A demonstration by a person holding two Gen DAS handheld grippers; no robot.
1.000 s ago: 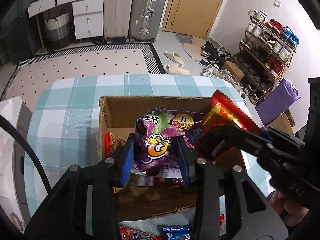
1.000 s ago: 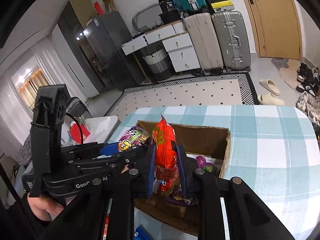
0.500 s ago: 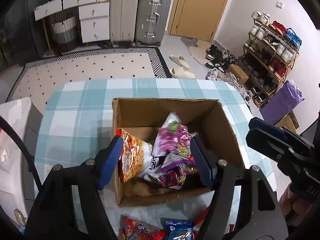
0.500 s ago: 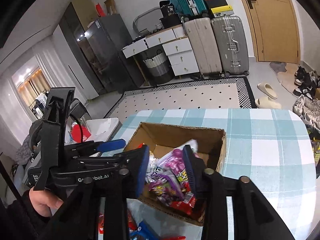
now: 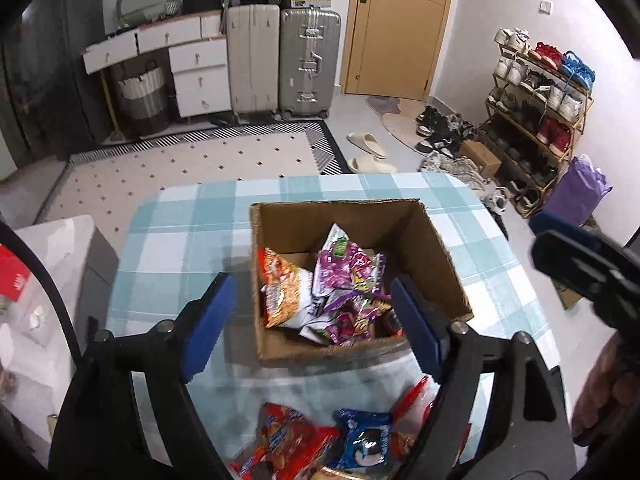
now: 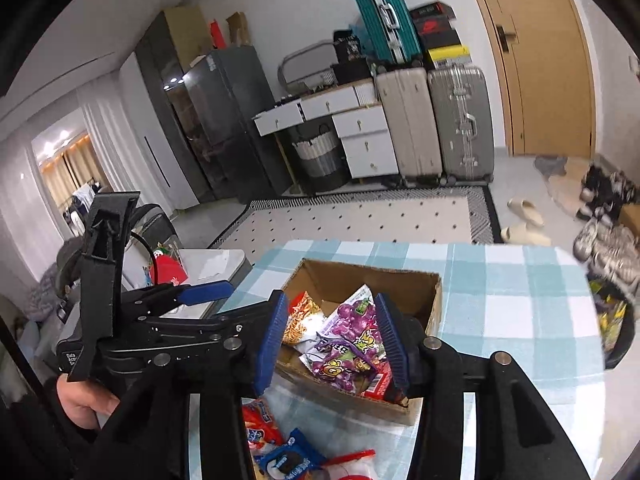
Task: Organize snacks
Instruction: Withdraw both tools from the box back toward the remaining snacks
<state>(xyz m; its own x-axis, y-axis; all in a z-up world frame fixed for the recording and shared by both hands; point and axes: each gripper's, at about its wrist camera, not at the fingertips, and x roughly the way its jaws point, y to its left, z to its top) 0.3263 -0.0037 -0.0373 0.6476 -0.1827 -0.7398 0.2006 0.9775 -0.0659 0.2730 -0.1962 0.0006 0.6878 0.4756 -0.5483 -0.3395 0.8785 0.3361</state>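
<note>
Obscured items. The loose snacks at the near table (image 5: pixel 176 240) edge are cut off by the frame and by both tool frames: a red bag (image 5: pixel 288 444) at 6 o'clock in the left wrist view is blurred, its print unreadable; a blue biscuit pack (image 5: pixel 366 442) beside it is partly covered. The box floor is mostly hidden under packets. A red packet (image 6: pixel 380 384) at the box's near right corner shows only an edge, behind the right tool's pad. In the left wrist view the right tool appears at 3 o'clock, blurred and cropped. The hand (image 6: pixel 82 398) holding the left tool is seen only in part at 8 o'clock in the right wrist view.

Task items. An open cardboard box (image 5: pixel 436 256) stands on the checked table, flaps off, at centre in both views. Inside lie an orange snack bag (image 5: pixel 280 288) against the left wall and purple grape-print packets (image 5: pixel 352 276) heaped toward the middle and right, crumpled and overlapping.

Tools. The left tool (image 5: pixel 312 320) hangs above the box's near side, its jaws opening, wide apart, nothing between the pads. The right tool (image 6: pixel 332 340) hangs over the near edge of the box, its jaws opening, moderately apart, nothing pinched; the packets seen between them lie below in the box.
</note>
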